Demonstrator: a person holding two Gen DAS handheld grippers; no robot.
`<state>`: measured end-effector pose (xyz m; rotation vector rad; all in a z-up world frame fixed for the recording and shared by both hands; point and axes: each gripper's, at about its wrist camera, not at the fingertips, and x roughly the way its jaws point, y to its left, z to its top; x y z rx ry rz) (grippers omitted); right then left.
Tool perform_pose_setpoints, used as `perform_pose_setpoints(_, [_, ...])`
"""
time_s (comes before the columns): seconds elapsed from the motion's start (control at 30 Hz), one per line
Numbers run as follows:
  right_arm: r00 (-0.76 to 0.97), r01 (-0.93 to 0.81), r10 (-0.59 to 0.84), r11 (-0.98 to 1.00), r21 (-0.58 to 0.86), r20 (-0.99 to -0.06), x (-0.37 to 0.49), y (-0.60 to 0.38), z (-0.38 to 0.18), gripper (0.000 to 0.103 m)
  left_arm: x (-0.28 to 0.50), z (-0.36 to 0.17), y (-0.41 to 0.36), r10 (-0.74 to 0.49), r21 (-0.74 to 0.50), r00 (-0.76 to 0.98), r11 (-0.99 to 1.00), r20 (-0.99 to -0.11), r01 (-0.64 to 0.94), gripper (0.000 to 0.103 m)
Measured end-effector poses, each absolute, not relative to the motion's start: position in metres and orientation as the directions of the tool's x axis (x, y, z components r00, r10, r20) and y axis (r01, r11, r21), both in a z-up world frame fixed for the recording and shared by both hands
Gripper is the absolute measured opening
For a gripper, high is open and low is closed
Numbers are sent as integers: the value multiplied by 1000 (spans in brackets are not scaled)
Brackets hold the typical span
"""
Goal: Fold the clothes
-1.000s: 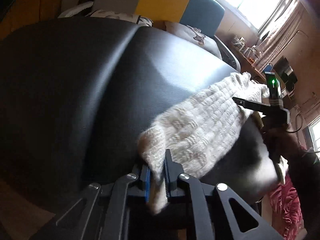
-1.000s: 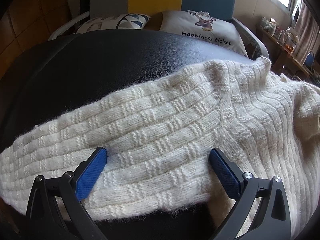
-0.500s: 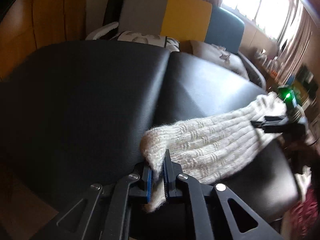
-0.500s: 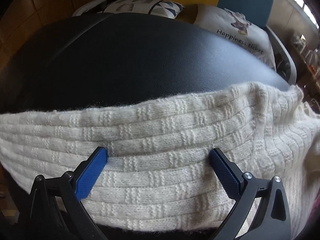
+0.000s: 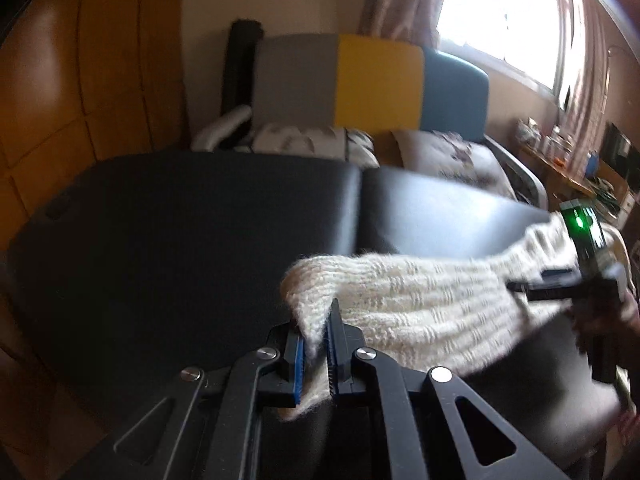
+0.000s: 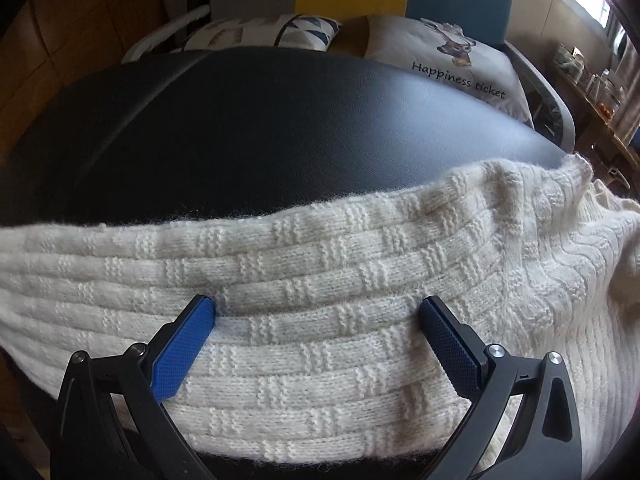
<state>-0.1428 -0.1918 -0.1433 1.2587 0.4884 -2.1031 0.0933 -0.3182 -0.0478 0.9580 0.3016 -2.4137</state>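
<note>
Left hand-held gripper (image 5: 318, 354) clenched on the end of a cream knit sweater (image 5: 420, 304). Right hand-held gripper (image 6: 318, 320) spread wide, blue pads (image 6: 182, 350) pressing the knit without pinching it. Sweater stretched between the two across the near edge of the black padded bench (image 6: 280, 120). Cushioned chair (image 5: 376, 84) behind.

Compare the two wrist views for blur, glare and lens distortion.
Left wrist view: motion-smeared, window blown out white, sweater soft. Right wrist view: sharper, the knit and cushion lettering crisp, soft sheen on the black table; fisheye bows its edge.
</note>
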Motion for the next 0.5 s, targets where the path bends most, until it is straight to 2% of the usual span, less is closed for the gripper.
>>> perform_pose_setpoints(0.23, [-352, 663, -339, -748, 23, -872, -130, -236, -142, 103, 58, -57, -377, -464, 139, -491, -816, -737, 561, 8])
perform_pose_setpoints(0.33, [-339, 669, -335, -743, 25, -879, -124, -246, -142, 103, 50, -96, -414, -366, 70, -371, -786, -853, 614, 9])
perform_pose_setpoints(0.4, [-310, 686, -348, -726, 45, -885, -135, -243, -142, 103, 55, -105, -427, -327, 4, -373, -756, -869, 654, 11])
perform_pose_setpoints(0.5, [-286, 694, -420, -710, 116, -861, -140, -224, -123, 103, 67, -98, -438, -267, -87, -393, -723, -880, 685, 22])
